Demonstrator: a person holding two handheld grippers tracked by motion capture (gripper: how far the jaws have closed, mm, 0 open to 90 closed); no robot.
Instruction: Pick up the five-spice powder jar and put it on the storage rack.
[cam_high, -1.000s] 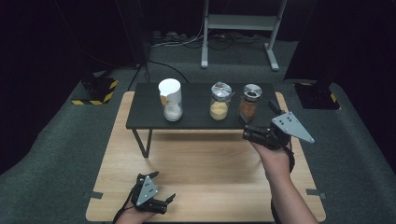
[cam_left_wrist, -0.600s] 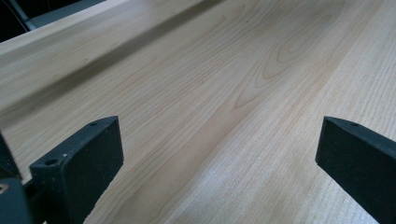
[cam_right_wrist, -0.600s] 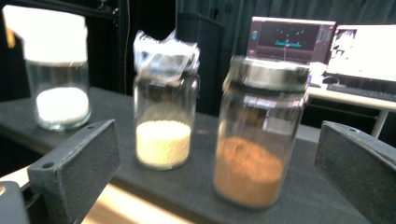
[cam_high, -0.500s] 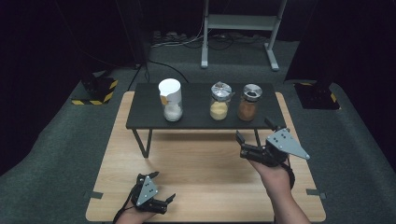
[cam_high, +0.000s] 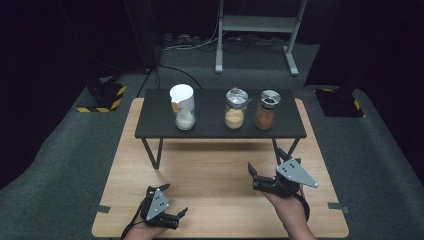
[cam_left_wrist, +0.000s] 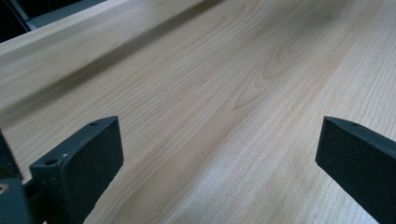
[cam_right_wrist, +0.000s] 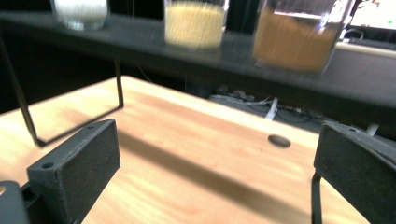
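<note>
Three jars stand in a row on a low black shelf (cam_high: 160, 117): a white jar (cam_high: 183, 107) at the left, a jar of yellow grains (cam_high: 234, 108) in the middle, a jar of brown powder (cam_high: 266, 110) at the right. My right gripper (cam_high: 266, 164) is open over the wooden table, below the shelf's right end, with nothing between its jaws. In the right gripper view the yellow jar (cam_right_wrist: 194, 22) and the brown jar (cam_right_wrist: 299, 35) stand ahead, above the jaws. My left gripper (cam_high: 174, 200) rests open at the table's near left edge, over bare wood (cam_left_wrist: 210, 93).
The wooden table (cam_high: 210, 170) carries the shelf on thin metal legs (cam_high: 151, 152). A small dark hole (cam_right_wrist: 279, 140) marks the tabletop near the right gripper. Dark carpet surrounds the table, with a metal stand (cam_high: 260, 30) behind and black-and-yellow striped blocks (cam_high: 105, 97) at the far left.
My right gripper has drawn back from the shelf's right end, toward the near side and lower over the table. The left gripper has stayed put.
</note>
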